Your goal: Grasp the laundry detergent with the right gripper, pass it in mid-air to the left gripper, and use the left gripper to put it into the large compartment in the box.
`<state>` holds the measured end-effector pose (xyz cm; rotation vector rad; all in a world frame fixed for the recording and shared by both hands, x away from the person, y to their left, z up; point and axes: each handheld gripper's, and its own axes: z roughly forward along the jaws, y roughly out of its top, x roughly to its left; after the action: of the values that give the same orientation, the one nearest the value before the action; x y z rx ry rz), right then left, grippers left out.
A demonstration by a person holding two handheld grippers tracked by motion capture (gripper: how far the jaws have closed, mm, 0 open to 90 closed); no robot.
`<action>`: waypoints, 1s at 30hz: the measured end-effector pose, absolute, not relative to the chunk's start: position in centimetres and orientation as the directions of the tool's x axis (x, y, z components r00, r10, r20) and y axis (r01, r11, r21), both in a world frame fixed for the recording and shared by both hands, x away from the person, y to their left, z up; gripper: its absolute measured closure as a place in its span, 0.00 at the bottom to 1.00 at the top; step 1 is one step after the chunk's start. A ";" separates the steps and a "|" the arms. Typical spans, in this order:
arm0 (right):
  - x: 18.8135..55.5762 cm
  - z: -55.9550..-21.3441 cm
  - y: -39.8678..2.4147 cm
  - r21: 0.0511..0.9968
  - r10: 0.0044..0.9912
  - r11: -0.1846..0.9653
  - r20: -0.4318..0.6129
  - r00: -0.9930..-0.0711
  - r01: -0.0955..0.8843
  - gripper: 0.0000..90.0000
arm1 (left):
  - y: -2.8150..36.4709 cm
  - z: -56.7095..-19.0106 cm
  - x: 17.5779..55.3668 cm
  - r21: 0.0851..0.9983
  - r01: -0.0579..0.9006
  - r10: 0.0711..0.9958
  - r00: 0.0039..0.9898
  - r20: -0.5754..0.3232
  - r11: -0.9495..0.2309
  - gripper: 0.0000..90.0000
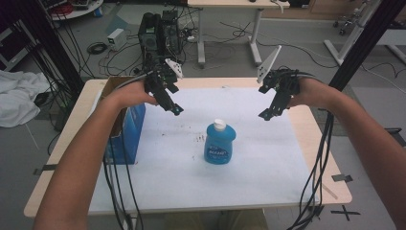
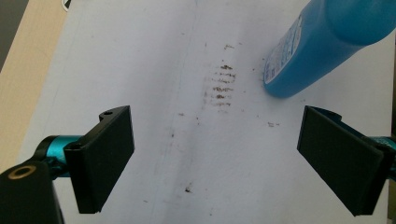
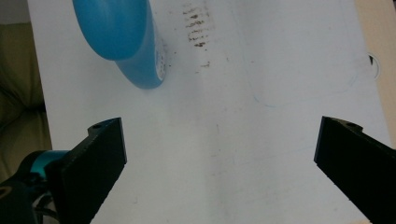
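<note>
Both claws are held released, jaws wide, left gripper point(image 1: 176, 109) and right gripper point(image 1: 265, 115) flanking the upright blue bottle point(image 1: 219, 143), probably readied for a 2-sided approach.

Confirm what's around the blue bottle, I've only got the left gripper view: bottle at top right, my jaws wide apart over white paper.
Observer: The blue bottle stands upright mid-table, with a white cap on top.
Operator: Where's the other gripper?
Observer: The right gripper hangs above the paper, right of the bottle and beyond it; the right gripper view shows its jaws wide apart with nothing between them.
Operator: Anything near my left side?
Observer: A blue cardboard box, open at the top, sits at the table's left edge, under the left forearm.
</note>
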<state>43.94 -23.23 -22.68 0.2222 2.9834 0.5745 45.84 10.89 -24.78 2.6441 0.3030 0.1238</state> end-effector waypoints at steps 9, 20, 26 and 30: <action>42.5 -24.7 -23.6 0.437 0.144 0.891 -0.025 -0.989 0.118 0.01 | 10.6 -24.9 46.0 0.445 0.159 0.197 0.980 0.041 -0.882 0.12; 40.9 -27.2 -23.7 0.522 0.136 0.843 0.027 -0.990 0.130 0.01 | 10.5 -25.0 45.9 0.439 0.153 0.190 0.981 0.042 -0.885 0.12; 40.2 -28.8 -23.6 0.570 0.132 0.811 0.047 -0.990 0.135 0.01 | 10.5 -25.2 45.9 0.435 0.155 0.190 0.981 0.037 -0.887 0.12; 39.8 -29.8 -23.4 0.592 0.127 0.794 0.057 -0.990 0.135 0.01 | 10.6 -25.2 45.9 0.440 0.156 0.193 0.980 0.041 -0.884 0.12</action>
<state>39.76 -23.43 -29.80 0.2183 2.9892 0.9882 45.87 10.61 -25.20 2.6778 0.2490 0.1150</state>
